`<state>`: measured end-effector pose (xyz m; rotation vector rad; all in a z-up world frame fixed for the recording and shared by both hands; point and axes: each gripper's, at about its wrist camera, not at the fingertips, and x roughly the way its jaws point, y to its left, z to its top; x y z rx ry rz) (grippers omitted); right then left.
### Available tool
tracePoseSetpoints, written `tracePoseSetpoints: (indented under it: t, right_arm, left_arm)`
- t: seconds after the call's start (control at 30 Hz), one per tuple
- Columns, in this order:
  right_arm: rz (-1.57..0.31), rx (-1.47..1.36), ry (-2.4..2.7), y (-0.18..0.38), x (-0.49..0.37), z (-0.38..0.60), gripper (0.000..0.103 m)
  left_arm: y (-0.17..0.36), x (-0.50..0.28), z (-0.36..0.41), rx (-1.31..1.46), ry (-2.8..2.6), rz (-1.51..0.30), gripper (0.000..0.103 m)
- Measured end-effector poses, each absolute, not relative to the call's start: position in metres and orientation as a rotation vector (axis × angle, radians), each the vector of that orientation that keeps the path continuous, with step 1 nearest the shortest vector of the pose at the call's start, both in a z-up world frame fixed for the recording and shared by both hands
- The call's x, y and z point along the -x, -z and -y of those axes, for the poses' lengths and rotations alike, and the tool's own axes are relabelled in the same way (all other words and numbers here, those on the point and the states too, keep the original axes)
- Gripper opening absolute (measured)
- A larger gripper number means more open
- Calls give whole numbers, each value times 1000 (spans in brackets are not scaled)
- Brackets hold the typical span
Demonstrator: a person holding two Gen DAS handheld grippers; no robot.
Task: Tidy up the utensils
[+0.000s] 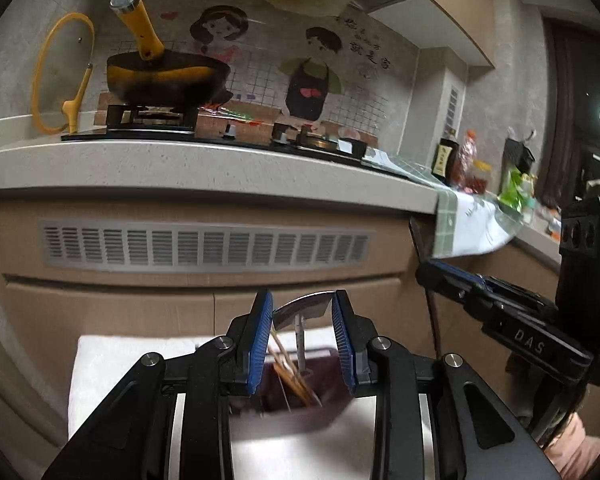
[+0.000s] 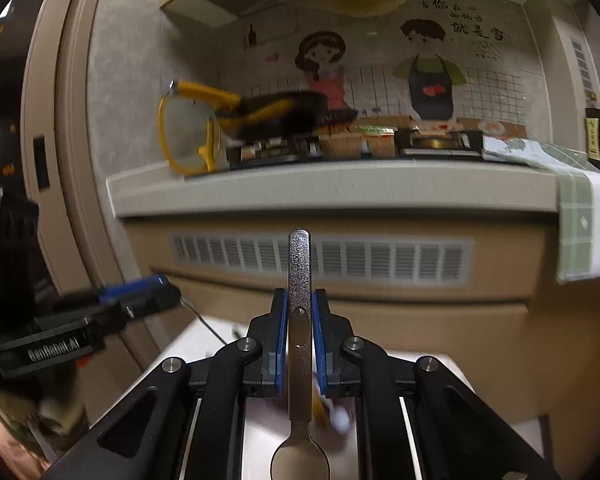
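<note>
My left gripper (image 1: 302, 312) has a wide, curved metal blade (image 1: 302, 311) spanning the gap between its blue pads and touching both. The blade's thin stem hangs down toward a dark maroon utensil holder (image 1: 300, 396) with chopsticks (image 1: 289, 372) in it. My right gripper (image 2: 300, 312) is shut on a metal spoon (image 2: 299, 264); the handle sticks up past the tips and the bowl sits low near the camera. The holder is mostly hidden in the right wrist view. Each gripper shows in the other's view, the right one (image 1: 444, 270) to the right and the left one (image 2: 147, 288) to the left.
A white table (image 1: 111, 364) lies below, in front of a brown cabinet with a vent grille (image 1: 203, 244). Above is a pale counter (image 1: 179, 168) carrying a stove, a yellow-handled pan (image 1: 163, 76), a yellow-rimmed lid (image 1: 59, 76), a hanging cloth (image 1: 456, 224) and bottles.
</note>
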<state>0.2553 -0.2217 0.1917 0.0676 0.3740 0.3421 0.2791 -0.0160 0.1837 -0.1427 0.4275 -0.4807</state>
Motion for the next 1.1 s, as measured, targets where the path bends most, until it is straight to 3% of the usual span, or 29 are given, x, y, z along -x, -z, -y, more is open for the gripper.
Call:
tracePoseSetpoints:
  t: [0.5, 0.6, 0.67, 0.93, 1.0, 1.07, 1.1]
  right_arm:
    - [-411, -41, -324, -118, -350, 203, 12]
    - [-436, -15, -329, -101, -352, 202, 13]
    - [-476, -12, -347, -92, -351, 203, 21]
    - [-540, -55, -285, -94, -295, 223, 40]
    - [-553, -54, -264, -96, -269, 224, 50]
    - [-552, -57, -250, -96, -242, 226, 67]
    - [-557, -59, -236, -95, -227, 226, 70]
  left_arm:
    - [-113, -356, 15, 131, 443, -604, 32]
    - [-99, -359, 19, 128, 444, -643, 40]
    - [-92, -357, 19, 138, 440, -664, 55]
    - [-101, -300, -4, 163, 352, -625, 59]
    - [-101, -274, -10, 157, 315, -613, 65]
    - [-97, -242, -15, 152, 275, -595, 72]
    - [-94, -227, -16, 145, 256, -588, 76]
